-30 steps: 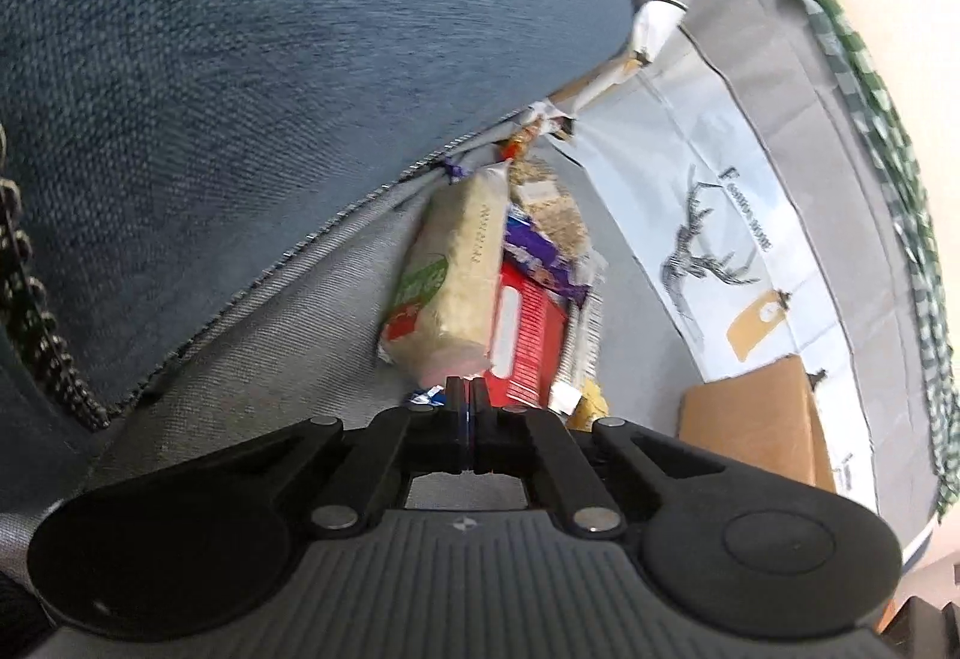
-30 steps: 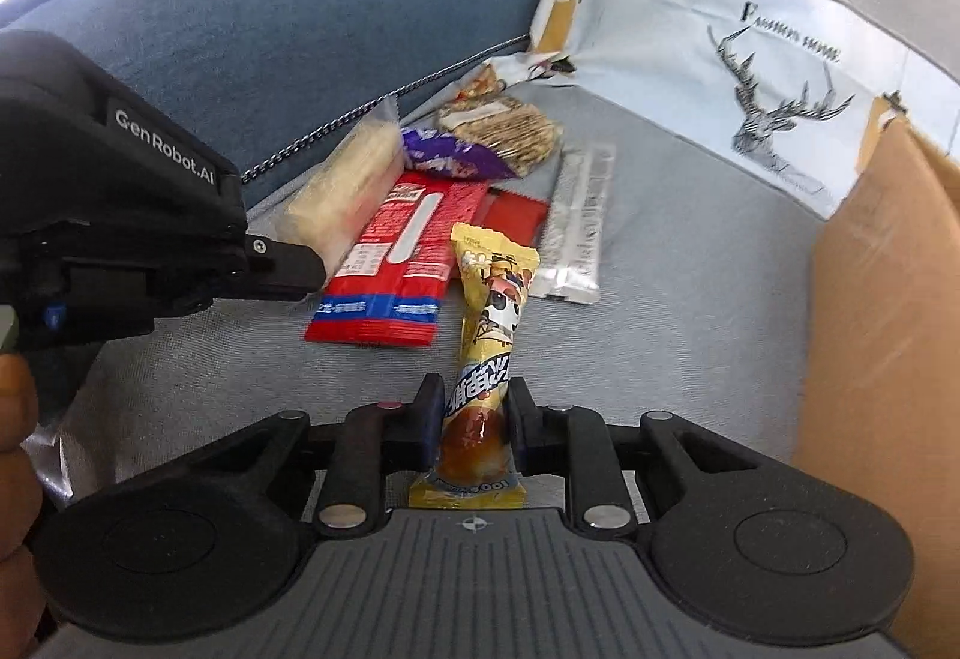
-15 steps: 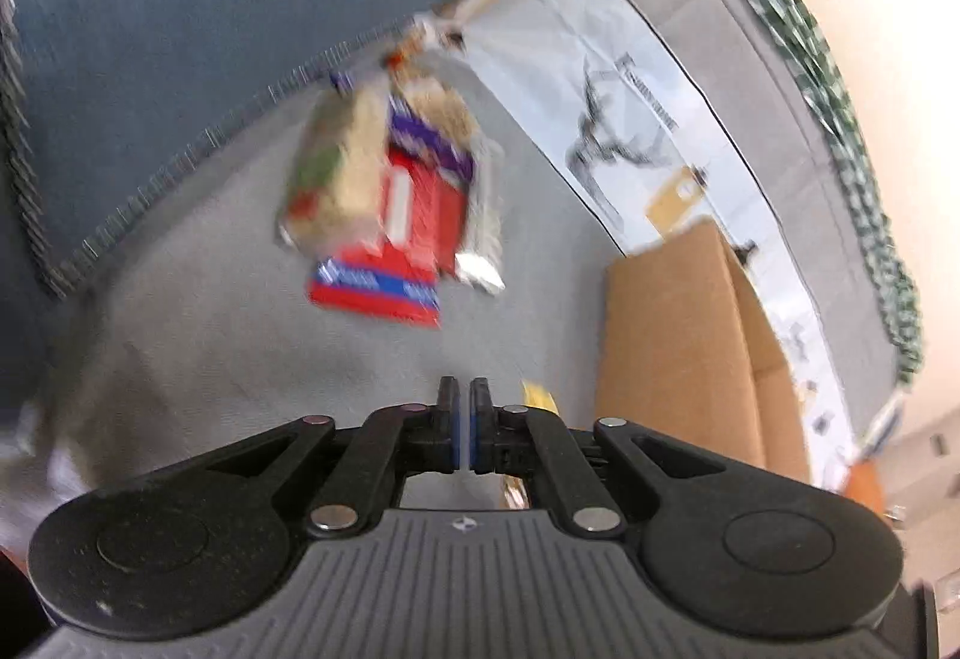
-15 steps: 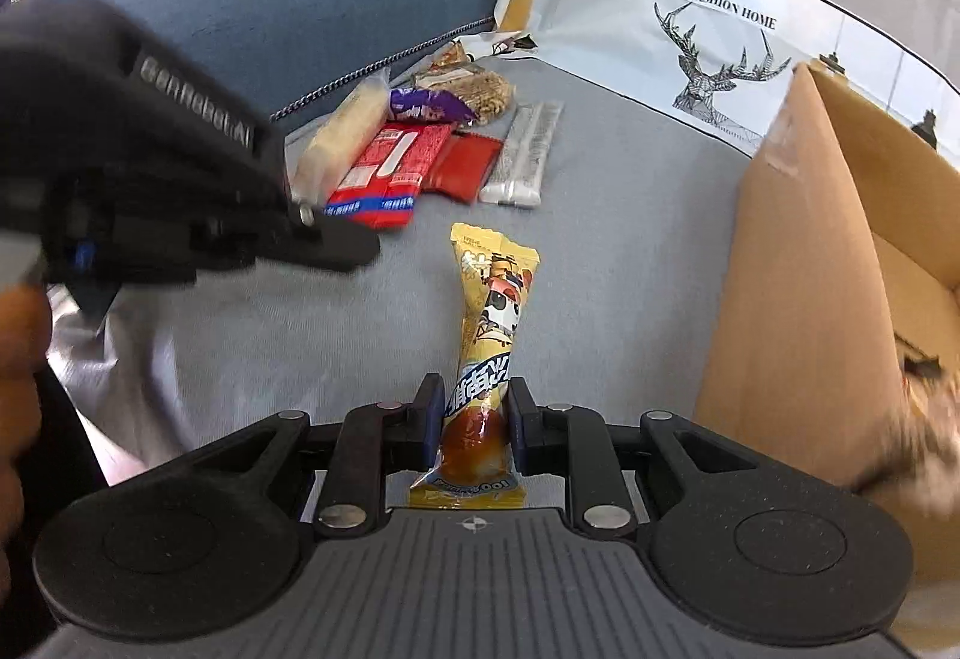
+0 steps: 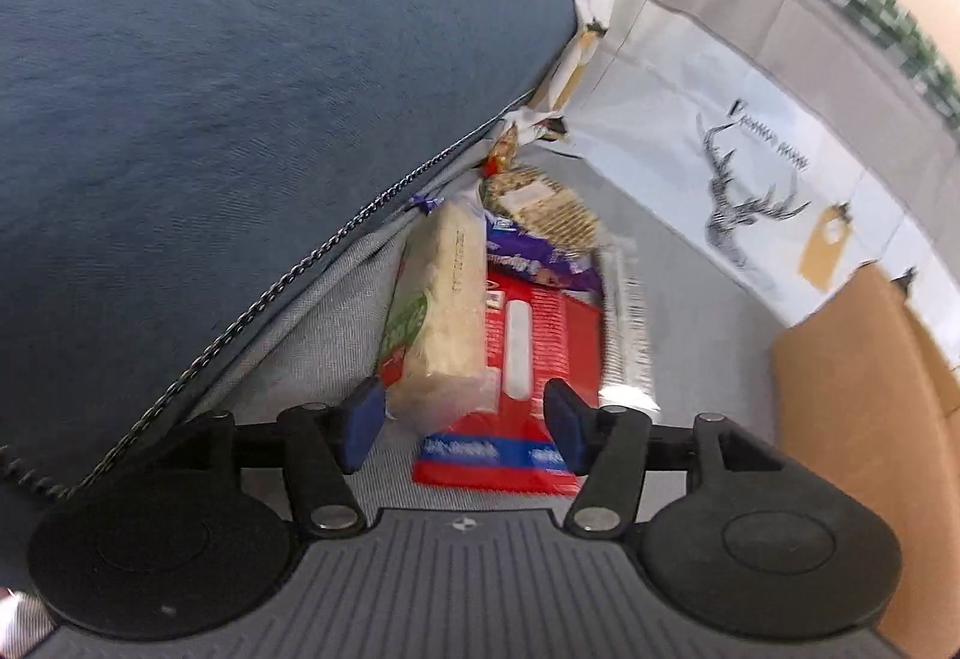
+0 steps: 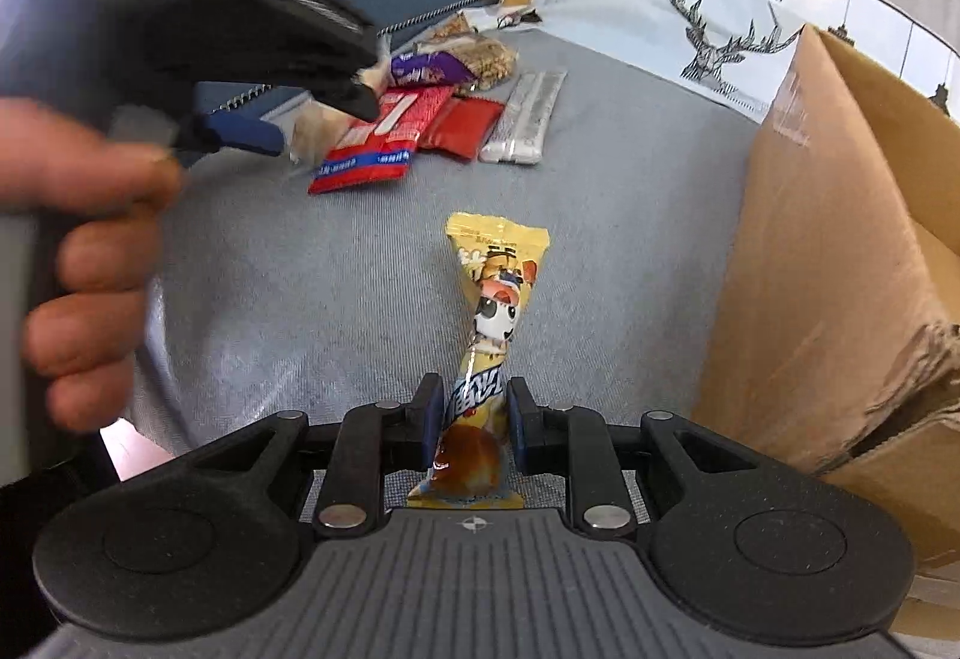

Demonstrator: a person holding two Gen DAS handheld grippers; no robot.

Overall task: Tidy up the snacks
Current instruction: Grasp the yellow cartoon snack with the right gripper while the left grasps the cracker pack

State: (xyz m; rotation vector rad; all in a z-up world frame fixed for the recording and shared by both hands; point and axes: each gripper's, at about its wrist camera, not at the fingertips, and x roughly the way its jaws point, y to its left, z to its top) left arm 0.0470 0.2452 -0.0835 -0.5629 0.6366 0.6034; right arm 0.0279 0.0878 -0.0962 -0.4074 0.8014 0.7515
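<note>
While the left tool is opening its jaws above the near end of the snack pile, nothing is yet pressed between its pads: the pale cracker pack and the red wrapper lie in the gap but untouched. The likely fault is a double pick, since the two packs overlap and the jaws straddle both; closing here could pinch the red wrapper's edge along with the cracker pack, or crush the crackers. The purple wrapper, the seeded crisp pack and the silver bar rest against these and could be dragged out of place. The right tool is clamped on the lower part of the yellow sausage stick, whose free upper end leans forward; held so low, the slippery film could slide or swing against the wall of the cardboard box just to its right rather than clear the rim. A hand grips the left tool's handle. The surface is a grey woven sofa seat, soft and yielding, bounded by a blue cushion and a grey cover printed with a stag. No more of the room can be made out.
</note>
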